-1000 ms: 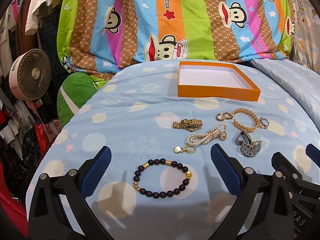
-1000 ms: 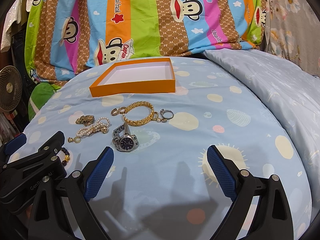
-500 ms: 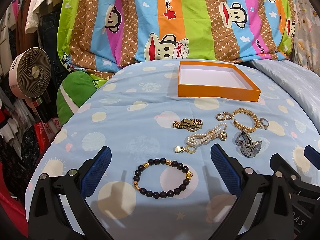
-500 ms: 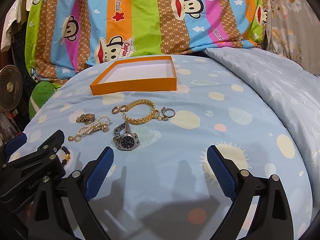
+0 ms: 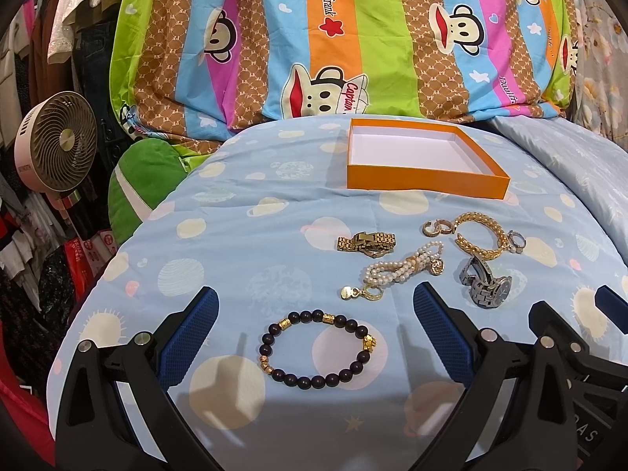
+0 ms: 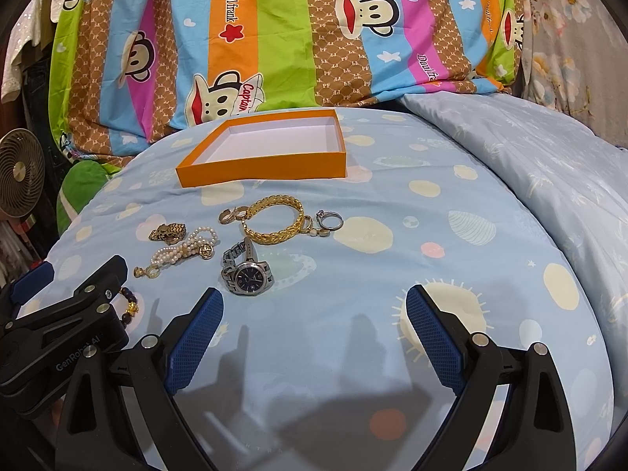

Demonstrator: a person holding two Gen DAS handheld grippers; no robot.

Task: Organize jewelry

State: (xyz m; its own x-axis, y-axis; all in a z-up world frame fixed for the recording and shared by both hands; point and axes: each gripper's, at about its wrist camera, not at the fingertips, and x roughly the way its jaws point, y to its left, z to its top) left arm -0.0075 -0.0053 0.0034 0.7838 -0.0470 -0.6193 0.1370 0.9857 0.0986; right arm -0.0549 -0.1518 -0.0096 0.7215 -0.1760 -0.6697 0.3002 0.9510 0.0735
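Note:
An empty orange box (image 5: 426,183) (image 6: 263,165) with a white inside sits on the blue bedspread. Nearer lie a dark bead bracelet (image 5: 318,349), a pearl bracelet (image 5: 396,272) (image 6: 180,253), a gold watch band (image 5: 367,242) (image 6: 167,232), a gold chain bracelet (image 5: 481,233) (image 6: 274,223), a silver watch (image 5: 484,282) (image 6: 245,271) and small rings (image 6: 331,220). My left gripper (image 5: 316,327) is open and empty, with the bead bracelet between its fingers. My right gripper (image 6: 314,327) is open and empty, just right of the watch.
A striped cartoon-print quilt (image 5: 333,39) is piled behind the box. A small fan (image 5: 59,145) and hanging clothes stand at the left, off the bed edge. A green cushion (image 5: 145,180) lies at the bed's left side. A pale blue duvet (image 6: 549,180) rises at the right.
Both views have shifted only slightly; the scene sits a touch lower in the right wrist view. Both grippers stay open and no jewelry has moved.

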